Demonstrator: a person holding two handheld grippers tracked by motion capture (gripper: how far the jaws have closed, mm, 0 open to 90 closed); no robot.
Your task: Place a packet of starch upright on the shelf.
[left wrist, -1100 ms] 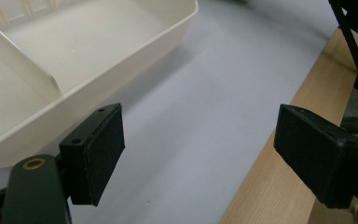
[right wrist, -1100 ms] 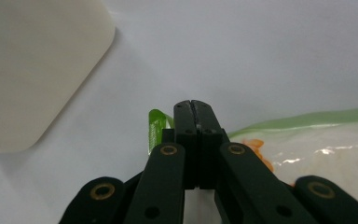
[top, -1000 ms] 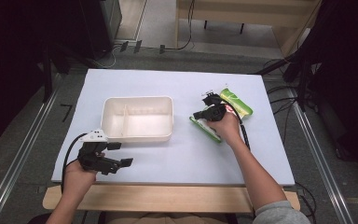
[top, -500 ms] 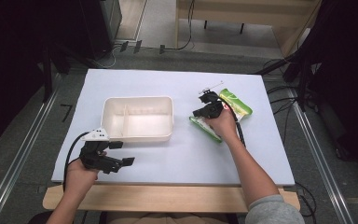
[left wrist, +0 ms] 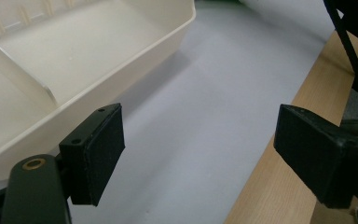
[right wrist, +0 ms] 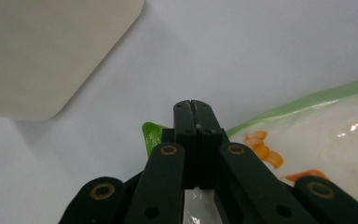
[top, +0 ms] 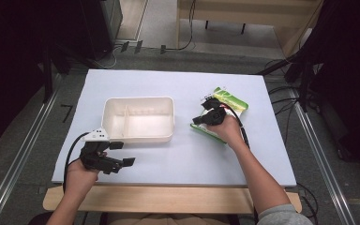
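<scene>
Green snack bag [top: 225, 115] pinched in clenched right tongs [right wrist: 196, 108]; left tongs [left wrist: 200, 154] released.

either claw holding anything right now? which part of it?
Right claw is shut on the green snack bag, pinching its edge near a corner. Left claw is open, holding nothing.

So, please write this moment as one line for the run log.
left claw: open, near tray | right claw: shut on snack bag edge
</scene>
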